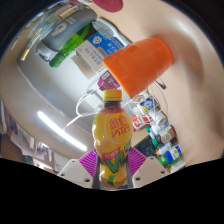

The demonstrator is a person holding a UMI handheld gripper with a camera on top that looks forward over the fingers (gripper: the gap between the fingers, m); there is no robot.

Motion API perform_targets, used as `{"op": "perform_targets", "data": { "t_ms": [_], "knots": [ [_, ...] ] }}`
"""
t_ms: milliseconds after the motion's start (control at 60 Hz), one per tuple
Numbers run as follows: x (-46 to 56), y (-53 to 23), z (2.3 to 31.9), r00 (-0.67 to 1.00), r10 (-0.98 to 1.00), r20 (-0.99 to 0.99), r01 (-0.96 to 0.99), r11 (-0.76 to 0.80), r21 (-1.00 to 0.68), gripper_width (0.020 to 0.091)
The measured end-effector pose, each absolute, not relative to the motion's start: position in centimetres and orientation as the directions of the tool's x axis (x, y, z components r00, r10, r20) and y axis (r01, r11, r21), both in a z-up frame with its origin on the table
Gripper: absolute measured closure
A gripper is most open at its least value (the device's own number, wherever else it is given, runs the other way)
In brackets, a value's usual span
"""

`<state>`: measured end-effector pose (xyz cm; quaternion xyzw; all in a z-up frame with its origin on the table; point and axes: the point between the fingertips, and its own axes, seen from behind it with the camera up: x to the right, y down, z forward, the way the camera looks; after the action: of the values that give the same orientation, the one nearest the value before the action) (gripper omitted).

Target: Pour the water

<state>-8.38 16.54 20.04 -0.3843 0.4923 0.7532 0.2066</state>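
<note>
Orange plastic, the wide-mouthed cup point(141, 62), lies tipped on its side above the bottle, its open mouth turned down toward the yellow cap. That bottle, a clear plastic one with a yellow cap, a yellow-green label and pale yellow drink inside point(113, 142), sits between the two pink-padded fingers of the claw point(112, 168); both pads press against its lower body, so the claw is closed on it and carries it. The cap appears to be on, so by my reading no liquid can leave the bottle yet, and the pour is not begun. The chief risk is the cup: tilted as it is, anything poured toward it would run out or miss the mouth altogether, and the bottle's neck is close enough to knock it if raised carelessly. The grip sits low on the bottle, so tipping it could let it swing or slip between the pads. Beyond the cup, on the pale table point(40, 105), stand a white and blue carton point(103, 41) and a green-labelled bottle point(62, 48). A white cable point(86, 103) trails beside the bottle's shoulder, and a row of small packets point(158, 132) lies beside the bottle under the cup, crowding that side.
</note>
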Motion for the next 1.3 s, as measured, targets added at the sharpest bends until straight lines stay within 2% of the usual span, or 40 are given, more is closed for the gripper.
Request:
{"op": "perform_targets", "data": {
  "t_ms": [83,217,300,367,383,400,467,517,600,667,717,750,817,900,967,1033,1183,1250,1267,1283,1300],
  "knots": [
    [-7.9,17.0,19.6,-0.631,-0.070,-0.773,-0.698,-0.383,0.605,0.0710],
    [-8.2,16.9,19.9,-0.632,-0.065,-0.772,-0.691,-0.404,0.599,0.0710],
    [-8.6,16.7,19.9,-0.533,-0.040,-0.845,-0.758,-0.421,0.498,0.0711],
    [-8.4,16.1,21.4,-0.357,0.044,-0.933,-0.845,-0.440,0.303,0.0712],
    [-8.2,15.9,22.1,-0.304,0.080,-0.949,-0.866,-0.438,0.241,0.0687],
    [-7.9,15.7,23.0,-0.248,0.120,-0.961,-0.885,-0.432,0.175,0.0715],
    [-6.4,14.0,27.4,0.008,0.304,-0.953,-0.919,-0.374,-0.127,0.0710],
    [-5.2,12.7,31.1,0.236,0.388,-0.891,-0.896,-0.267,-0.354,0.0710],
    [-0.2,11.7,35.2,0.572,0.449,-0.686,-0.760,-0.024,-0.650,0.0712],
    [3.8,11.5,37.7,0.769,0.372,-0.521,-0.598,0.127,-0.792,0.0708],
    [7.1,11.8,37.9,0.869,0.292,-0.399,-0.464,0.204,-0.862,0.0708],
    [9.4,12.2,37.3,0.914,0.232,-0.333,-0.385,0.235,-0.893,0.0710],
    [13.7,13.8,33.8,0.966,0.126,-0.227,-0.251,0.226,-0.941,0.0712],
    [16.7,16.2,26.0,0.994,0.069,-0.087,-0.096,0.147,-0.984,0.0711],
    [18.8,18.2,19.3,0.998,0.030,-0.055,-0.056,0.009,-0.998,0.0711],
    [19.2,18.9,14.6,0.997,0.039,-0.067,-0.065,-0.054,-0.996,0.0709],
    [19.1,19.5,9.1,0.997,0.043,-0.058,-0.052,-0.131,-0.990,0.0710],
    [19.2,19.6,7.6,0.998,0.041,-0.053,-0.046,-0.157,-0.986,0.0707],
    [19.3,19.5,7.3,0.998,0.038,-0.048,-0.041,-0.165,-0.985,0.0682],
    [19.4,19.5,7.7,0.998,0.036,-0.046,-0.040,-0.145,-0.989,0.0703],
    [19.5,19.6,7.7,0.999,0.032,-0.043,-0.039,-0.137,-0.990,0.0693]
  ]
}}
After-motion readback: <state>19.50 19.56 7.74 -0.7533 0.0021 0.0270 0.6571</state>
